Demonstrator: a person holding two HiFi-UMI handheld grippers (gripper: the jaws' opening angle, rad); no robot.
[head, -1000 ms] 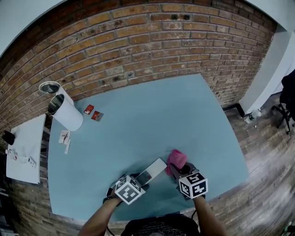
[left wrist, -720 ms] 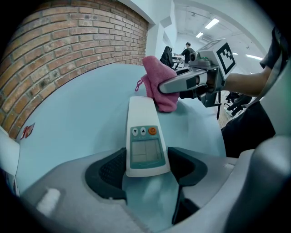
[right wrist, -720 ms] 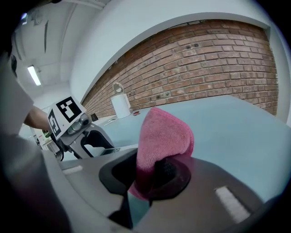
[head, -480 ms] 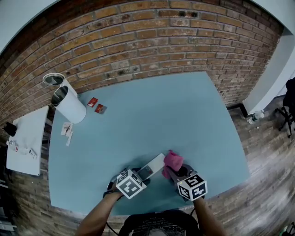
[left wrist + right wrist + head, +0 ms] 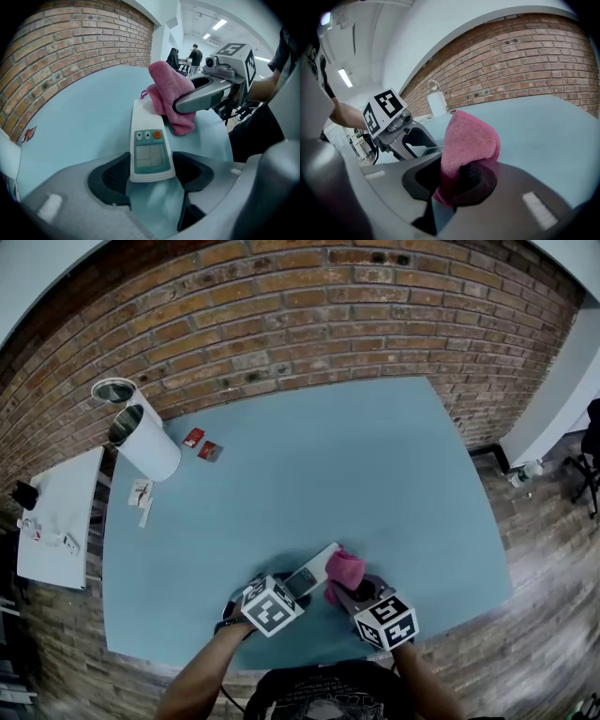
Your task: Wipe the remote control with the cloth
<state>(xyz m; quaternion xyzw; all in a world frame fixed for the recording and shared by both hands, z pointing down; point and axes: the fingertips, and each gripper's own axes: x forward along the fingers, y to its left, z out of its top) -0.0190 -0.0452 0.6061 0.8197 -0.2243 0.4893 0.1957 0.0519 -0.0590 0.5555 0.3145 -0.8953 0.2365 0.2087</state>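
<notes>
Near the front edge of a light blue worktop (image 5: 309,474), the left hand-held gripper (image 5: 151,171) clamps the near end of a white remote control (image 5: 149,140), screen facing up. The right hand-held gripper (image 5: 454,180) pinches a pink cloth (image 5: 467,139), which is bunched against the remote's far end.

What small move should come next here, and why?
Probably slide the right gripper so the cloth sweeps along the remote toward its buttons. The left gripper clamps the remote's near end, and the cloth touches only its far right edge, leaving the buttons and screen uncovered.
</notes>
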